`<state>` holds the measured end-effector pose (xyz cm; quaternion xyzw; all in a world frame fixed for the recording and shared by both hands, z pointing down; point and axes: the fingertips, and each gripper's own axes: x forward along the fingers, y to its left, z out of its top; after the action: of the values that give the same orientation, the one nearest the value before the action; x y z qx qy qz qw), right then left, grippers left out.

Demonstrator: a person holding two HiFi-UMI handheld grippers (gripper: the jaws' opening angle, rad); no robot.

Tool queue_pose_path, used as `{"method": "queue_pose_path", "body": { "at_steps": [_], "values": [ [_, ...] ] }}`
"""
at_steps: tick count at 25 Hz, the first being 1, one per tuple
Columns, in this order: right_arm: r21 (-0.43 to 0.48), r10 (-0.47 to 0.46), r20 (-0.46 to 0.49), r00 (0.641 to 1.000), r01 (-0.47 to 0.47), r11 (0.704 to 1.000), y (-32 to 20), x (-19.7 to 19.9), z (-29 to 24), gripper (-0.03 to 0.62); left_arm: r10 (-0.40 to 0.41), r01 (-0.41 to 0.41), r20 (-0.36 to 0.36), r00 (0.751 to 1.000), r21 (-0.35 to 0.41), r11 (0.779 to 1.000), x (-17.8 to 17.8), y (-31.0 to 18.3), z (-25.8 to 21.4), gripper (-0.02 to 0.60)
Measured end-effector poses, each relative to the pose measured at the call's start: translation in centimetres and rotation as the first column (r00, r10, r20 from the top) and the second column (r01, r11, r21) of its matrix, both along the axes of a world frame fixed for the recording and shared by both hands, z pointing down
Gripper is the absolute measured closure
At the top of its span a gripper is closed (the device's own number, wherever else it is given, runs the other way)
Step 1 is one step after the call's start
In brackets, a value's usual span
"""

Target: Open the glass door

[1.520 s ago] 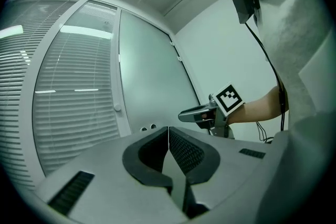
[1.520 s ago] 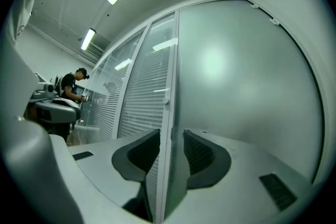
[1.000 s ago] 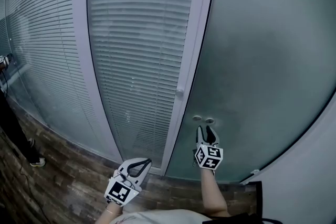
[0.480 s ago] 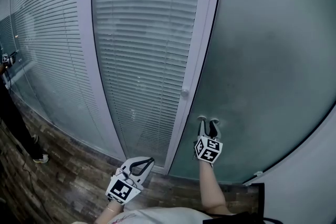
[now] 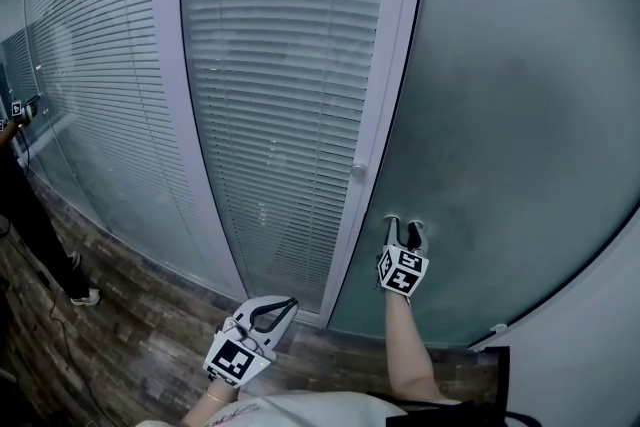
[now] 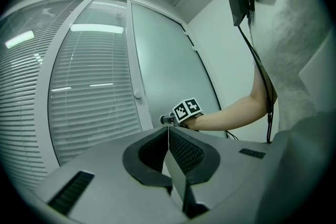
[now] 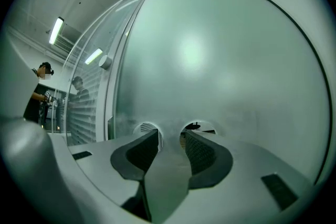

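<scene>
Blinds (image 5: 280, 95) flank the frosted glass door (image 5: 520, 115). My right gripper (image 5: 404, 229), jaws just opened wide and empty, meets the pane: push step, I judge. My left gripper (image 6: 168, 129) is closed, empty. Next: press forward steadily.

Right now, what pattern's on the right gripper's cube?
Black-and-white square markers on the cube of the right gripper; clearest in the head view.
</scene>
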<state>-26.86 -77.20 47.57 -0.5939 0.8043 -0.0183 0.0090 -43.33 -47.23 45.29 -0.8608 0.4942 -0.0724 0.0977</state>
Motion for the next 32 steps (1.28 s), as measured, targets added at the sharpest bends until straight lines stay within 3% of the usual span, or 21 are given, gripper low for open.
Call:
{"method": "queue_pose_path", "body": {
  "at_steps": [13, 32],
  "values": [
    [0.076, 0.037, -0.014, 0.999, -0.035, 0.996, -0.1, -0.2, -0.4, 0.465, -0.048, 0.046, -0.035, 0.998, -0.035, 0.998, -0.5, 1.2, 0.7, 0.563],
    [0.141, -0.047, 0.015, 0.999, 0.044, 0.989, 3.4, 0.0, -0.8, 0.464, 0.024, -0.031, -0.093, 0.995, -0.072, 0.997, 3.6, 2.0, 2.5, 0.563]
  ]
}}
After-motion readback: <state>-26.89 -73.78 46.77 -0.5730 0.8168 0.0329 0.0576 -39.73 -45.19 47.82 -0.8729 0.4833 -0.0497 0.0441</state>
